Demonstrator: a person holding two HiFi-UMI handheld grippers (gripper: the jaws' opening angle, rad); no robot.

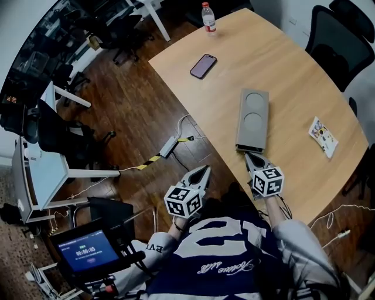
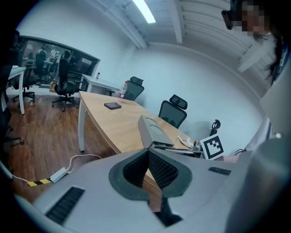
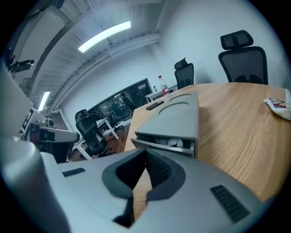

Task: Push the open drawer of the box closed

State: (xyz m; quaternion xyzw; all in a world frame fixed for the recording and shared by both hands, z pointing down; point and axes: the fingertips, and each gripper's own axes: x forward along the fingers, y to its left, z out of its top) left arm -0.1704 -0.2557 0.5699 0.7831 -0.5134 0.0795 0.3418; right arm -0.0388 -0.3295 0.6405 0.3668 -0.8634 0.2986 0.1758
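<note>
A flat grey box [image 1: 252, 119] with two round dents in its lid lies on the wooden table [image 1: 287, 64]. Its drawer [image 3: 164, 144] faces me, pulled out a little, with white items showing inside. My right gripper [image 1: 250, 156] is shut and empty, its tips just short of the drawer front [image 1: 248, 149]. In the right gripper view the shut tips [image 3: 145, 153] sit directly below the drawer. My left gripper [image 1: 205, 169] is also shut and empty, held off the table's edge over the floor. The left gripper view shows its tips [image 2: 148, 150], with the box [image 2: 152, 131] ahead to the right.
A dark phone [image 1: 203, 65] and a water bottle [image 1: 208, 17] lie further along the table. A printed packet [image 1: 323, 136] lies right of the box. Office chairs [image 1: 337, 35] stand beyond the table. A power strip [image 1: 168, 146] and cables lie on the wood floor.
</note>
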